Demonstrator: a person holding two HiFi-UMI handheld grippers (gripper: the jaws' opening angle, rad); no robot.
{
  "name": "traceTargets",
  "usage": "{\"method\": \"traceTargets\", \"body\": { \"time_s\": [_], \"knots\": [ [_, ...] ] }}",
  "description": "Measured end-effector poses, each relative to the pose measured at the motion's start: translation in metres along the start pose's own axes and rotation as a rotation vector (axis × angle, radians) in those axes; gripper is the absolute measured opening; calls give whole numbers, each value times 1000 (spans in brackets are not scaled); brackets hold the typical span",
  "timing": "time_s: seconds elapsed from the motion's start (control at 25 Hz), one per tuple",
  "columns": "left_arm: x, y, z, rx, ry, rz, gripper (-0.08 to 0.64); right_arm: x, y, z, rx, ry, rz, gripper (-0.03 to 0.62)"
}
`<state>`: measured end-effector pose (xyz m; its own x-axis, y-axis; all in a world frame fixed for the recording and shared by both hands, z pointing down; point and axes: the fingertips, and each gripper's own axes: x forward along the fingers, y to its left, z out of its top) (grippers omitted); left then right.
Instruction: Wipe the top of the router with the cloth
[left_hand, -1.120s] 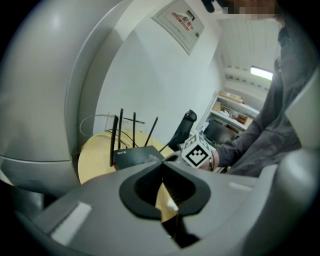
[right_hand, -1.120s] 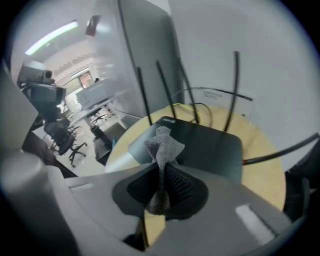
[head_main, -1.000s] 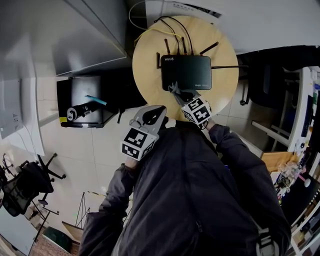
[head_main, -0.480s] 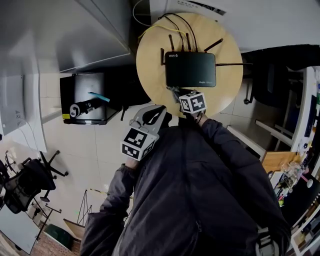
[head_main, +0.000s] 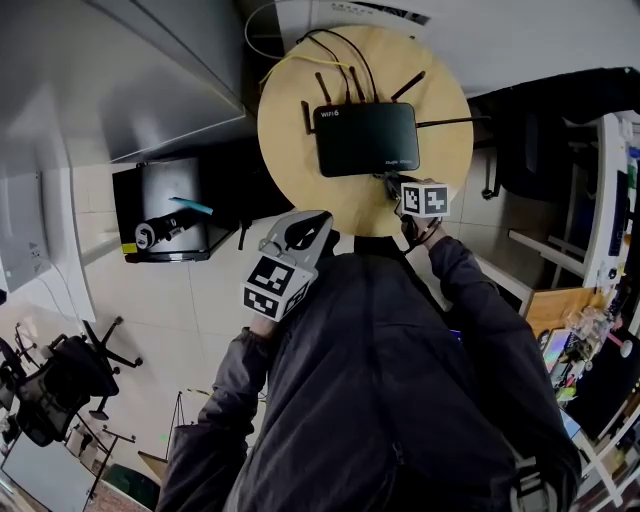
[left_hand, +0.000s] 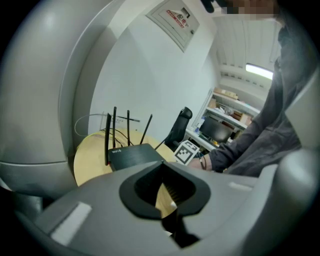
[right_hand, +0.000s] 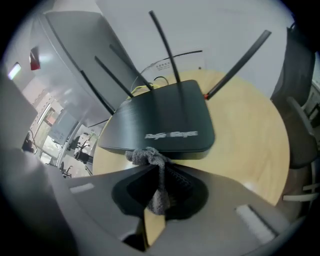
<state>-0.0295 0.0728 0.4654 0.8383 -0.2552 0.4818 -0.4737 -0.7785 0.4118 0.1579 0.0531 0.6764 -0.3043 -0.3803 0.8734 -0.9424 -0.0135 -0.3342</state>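
Observation:
A black router (head_main: 365, 138) with several antennas lies flat on a round wooden table (head_main: 290, 150). My right gripper (head_main: 393, 184) is at the router's near right corner, shut on a grey cloth. In the right gripper view the cloth (right_hand: 151, 162) hangs pinched between the jaws, and its bunched end rests against the near edge of the router (right_hand: 165, 120). My left gripper (head_main: 303, 232) is held back off the table's near edge, shut with nothing in it. From the left gripper view the router (left_hand: 134, 155) is seen ahead, past the left gripper (left_hand: 162, 181).
Black and yellow cables (head_main: 335, 50) run off the table behind the router. A dark chair (head_main: 530, 150) stands to the right of the table. A black box (head_main: 170, 205) with a torch-like object sits to the left, under a white cabinet (head_main: 120, 70).
My right gripper has slid with the cloth to the right along the router's near edge, from about its middle to its right corner. The left gripper has stayed put.

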Motion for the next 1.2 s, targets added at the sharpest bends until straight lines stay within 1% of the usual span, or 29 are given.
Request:
{"method": "traceTargets", "body": {
  "time_s": [0.12, 0.16, 0.24, 0.36, 0.44, 0.48, 0.52, 0.56, 0.64, 0.72, 0.84, 1.0, 1.12, 1.2],
  "knots": [
    [6, -3, 0, 6, 10, -5, 0, -13, -37, 0, 33, -13, -49, 29],
    [8, -5, 0, 7, 15, -5, 0, -16, -45, 0, 33, -15, -55, 29],
    [14, -9, 2, 11, 25, -5, 0, -20, -51, 0, 1, -12, -56, 29],
    [24, -17, 7, 14, 37, -3, 0, -19, -45, -1, -97, 4, -27, 29],
    [30, -23, 8, 20, 49, -4, 0, -18, -37, -2, -211, 16, 8, 29],
    [33, -25, 9, 22, 54, -2, 0, -19, -38, -1, -267, 19, 7, 29],
    [35, -27, 10, 21, 56, 3, 0, -22, -45, 1, -295, 17, -6, 29],
    [37, -29, 10, 17, 57, 10, 0, -26, -55, 4, -290, 11, -21, 29],
    [38, -33, 9, 5, 58, 28, 0, -33, -76, 15, -245, -10, -37, 29],
    [39, -36, 10, 1, 59, 42, 0, -36, -90, 32, -259, -26, -43, 29],
    [41, -42, 11, -5, 55, 71, 0, -29, -99, 62, -356, -38, -46, 29],
    [32, -41, 12, -24, 42, 142, 0, -11, -89, 95, -491, -25, -26, 29],
    [23, -41, 11, -40, 33, 193, 0, 2, -85, 106, -652, 6, -47, 29],
    [19, -42, 10, -47, 27, 222, 0, 6, -82, 105, -770, 26, -48, 29]
  ]
}}
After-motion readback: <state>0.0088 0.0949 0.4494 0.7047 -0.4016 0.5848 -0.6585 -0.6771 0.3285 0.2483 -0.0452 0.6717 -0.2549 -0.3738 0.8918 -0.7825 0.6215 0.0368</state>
